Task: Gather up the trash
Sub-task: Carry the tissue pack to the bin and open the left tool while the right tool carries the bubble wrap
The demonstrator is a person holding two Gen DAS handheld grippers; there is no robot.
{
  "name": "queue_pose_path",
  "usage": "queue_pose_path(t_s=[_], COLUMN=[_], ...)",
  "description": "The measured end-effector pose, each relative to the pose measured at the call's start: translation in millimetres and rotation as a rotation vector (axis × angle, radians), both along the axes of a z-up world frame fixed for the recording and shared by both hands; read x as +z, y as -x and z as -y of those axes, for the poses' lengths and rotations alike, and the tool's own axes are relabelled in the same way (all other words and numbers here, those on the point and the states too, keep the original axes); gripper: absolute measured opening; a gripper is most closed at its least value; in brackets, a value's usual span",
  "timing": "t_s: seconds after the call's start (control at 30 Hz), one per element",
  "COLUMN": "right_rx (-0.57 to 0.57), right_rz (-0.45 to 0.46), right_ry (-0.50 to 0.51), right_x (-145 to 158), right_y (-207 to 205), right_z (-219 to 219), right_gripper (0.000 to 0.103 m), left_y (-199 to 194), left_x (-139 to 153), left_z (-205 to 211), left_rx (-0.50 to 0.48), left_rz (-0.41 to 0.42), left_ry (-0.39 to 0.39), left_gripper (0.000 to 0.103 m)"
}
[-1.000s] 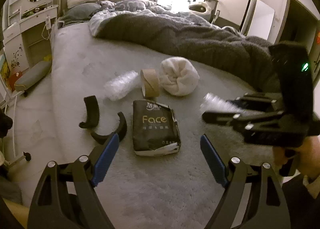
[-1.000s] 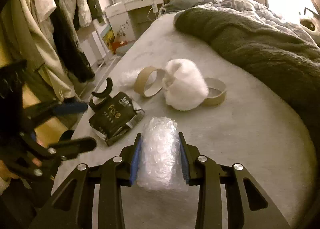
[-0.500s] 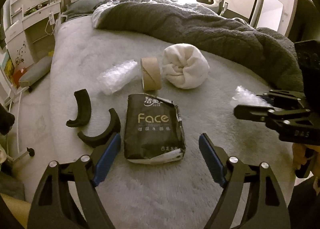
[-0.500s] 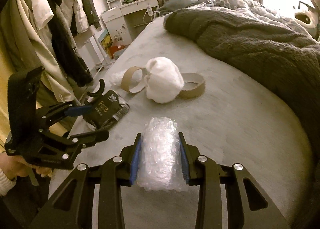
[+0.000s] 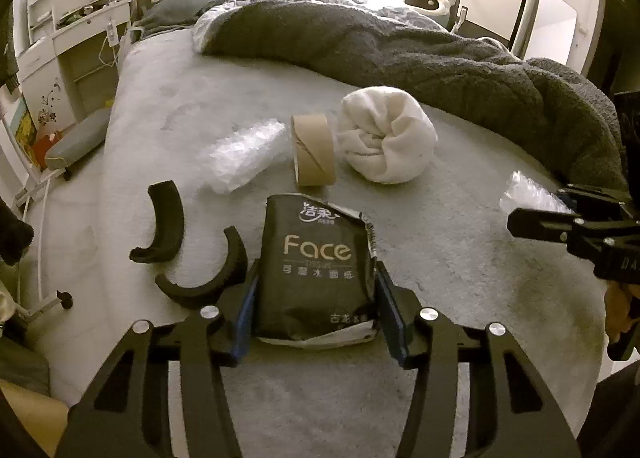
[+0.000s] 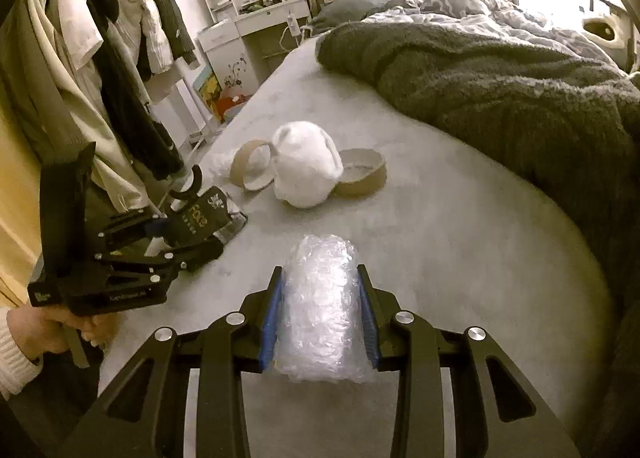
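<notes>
The right gripper (image 6: 320,314) is clamped on a bubble wrap roll (image 6: 320,310), whose near end its fingers hide. The left gripper (image 5: 316,310) is closed against the sides of the black tissue pack (image 5: 316,266) on the bed (image 5: 460,278) near its foot edge. Beyond lie one more bubble wrap piece (image 5: 244,156), two cardboard tape rings (image 6: 254,170), two black curved pieces (image 5: 164,226) and a white bundle (image 5: 386,146).

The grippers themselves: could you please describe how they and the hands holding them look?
Both grippers, left and right, are black, with angular cut-out linkage arms, silver round bolts at the joints and blue pads inside the fingers. Seen from the right wrist, the left one has small white lettering on its body, too blurred to read. The left hand is bare below a white knitted cuff. No cables show.
</notes>
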State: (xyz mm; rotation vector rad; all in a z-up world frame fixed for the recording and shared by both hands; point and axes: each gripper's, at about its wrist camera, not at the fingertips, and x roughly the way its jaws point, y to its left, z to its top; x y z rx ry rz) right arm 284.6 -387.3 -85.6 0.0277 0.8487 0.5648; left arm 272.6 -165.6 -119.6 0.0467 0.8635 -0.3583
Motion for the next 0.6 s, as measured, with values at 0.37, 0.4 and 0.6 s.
queue_pose_path(t_s=[0.37,0.4,0.6], right_rx=[0.04,0.046,0.081], right_rz=[0.01,0.013,0.022], right_ry=[0.005,0.006,0.008], right_x=[10.7,12.1,18.4], right_y=[-4.0,-4.3,-6.4], right_z=[-28.6,-34.0,-63.8], right_gripper=[0.035,0.035,0.035], left_y=[12.7,13.3,22.5], left_x=[18.2,19.6,33.5], left_z=[-17.4,-21.2,-46.4], left_rx=[-0.005,-0.001,0.013], left_rz=[0.029,0.03,0.048], left_ry=[0.029,0.032,0.056], left_gripper=[0.054,0.054,0.054])
